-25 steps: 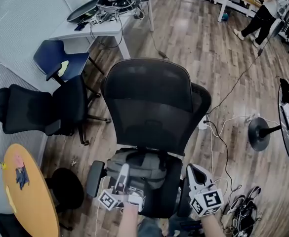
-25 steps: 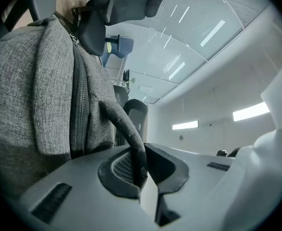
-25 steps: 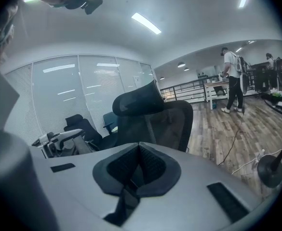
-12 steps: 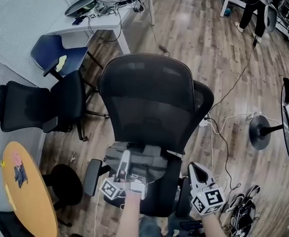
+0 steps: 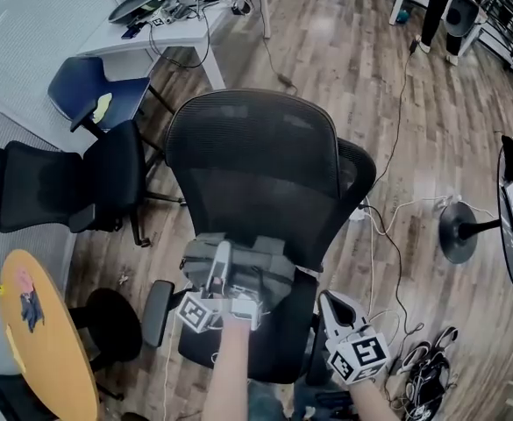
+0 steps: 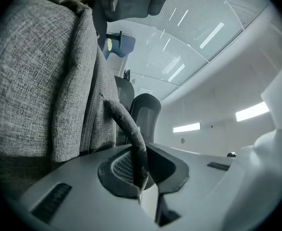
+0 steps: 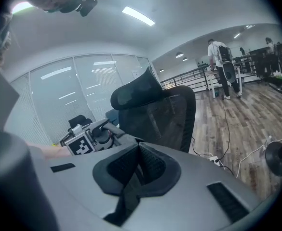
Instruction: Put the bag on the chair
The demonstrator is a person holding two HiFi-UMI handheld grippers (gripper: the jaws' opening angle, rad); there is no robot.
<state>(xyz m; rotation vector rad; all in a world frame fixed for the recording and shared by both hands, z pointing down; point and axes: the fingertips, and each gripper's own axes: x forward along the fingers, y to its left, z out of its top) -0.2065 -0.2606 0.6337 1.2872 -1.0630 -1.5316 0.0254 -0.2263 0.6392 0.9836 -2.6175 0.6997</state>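
Note:
A grey fabric bag [image 5: 265,270] rests on the seat of a black mesh office chair [image 5: 252,174], up against its backrest. My left gripper [image 5: 223,257] reaches over the bag from the near side and is shut on the bag's dark handle strap [image 6: 131,134]. In the left gripper view the bag's woven side [image 6: 39,81] fills the left, and the strap runs down between the jaws of the left gripper [image 6: 141,184]. My right gripper [image 5: 335,310] hangs by the seat's near right corner, shut and empty. The right gripper view shows the right gripper [image 7: 138,150] with pads together and the chair [image 7: 165,114] beyond.
A second black chair [image 5: 54,187] and a blue chair [image 5: 89,90] stand at left, before a white desk [image 5: 168,29] with gear. An orange round table [image 5: 41,349] is near left. Cables [image 5: 388,226], a round stand base [image 5: 458,231] and shoes [image 5: 431,375] lie at right.
The left gripper and the bag have moved farther onto the seat, toward the backrest. The right gripper has sunk slightly toward the near edge.

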